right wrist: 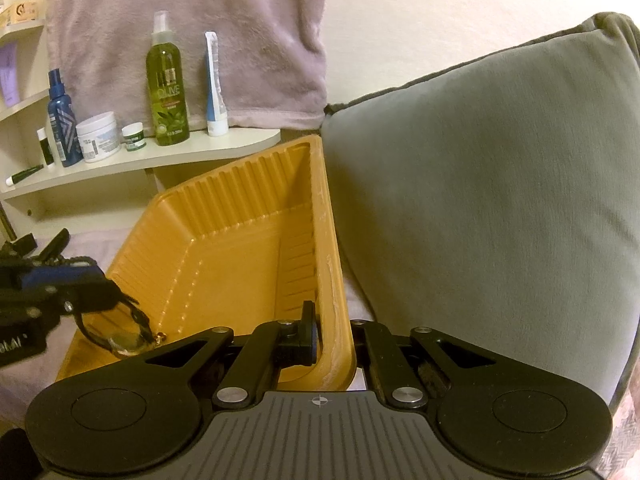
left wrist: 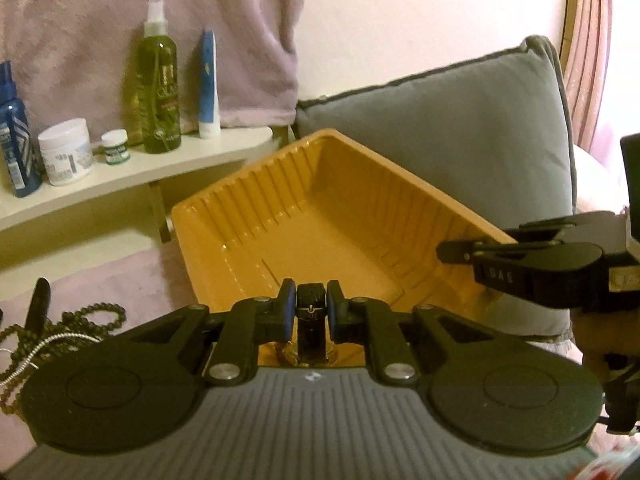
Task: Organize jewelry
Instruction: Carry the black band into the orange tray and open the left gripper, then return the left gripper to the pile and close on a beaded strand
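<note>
Orange tray (left wrist: pixel 320 208) empty; left tongs (left wrist: pixel 311 312) clamp watch (left wrist: pixel 311 308), right tongs (right wrist: pixel 332 340) pinch its rim

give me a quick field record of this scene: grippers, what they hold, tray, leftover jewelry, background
left hand-held gripper: shut on a watch, held over the tray's near edge
right hand-held gripper: shut on the tray's rim
tray: orange, ribbed walls, tilted up, nothing lying in it
leftover jewelry: bead necklace and silver chain on the pink cloth left of the tray
behind tray: grey cushion
shelf: green bottle, blue tube, jars
</note>
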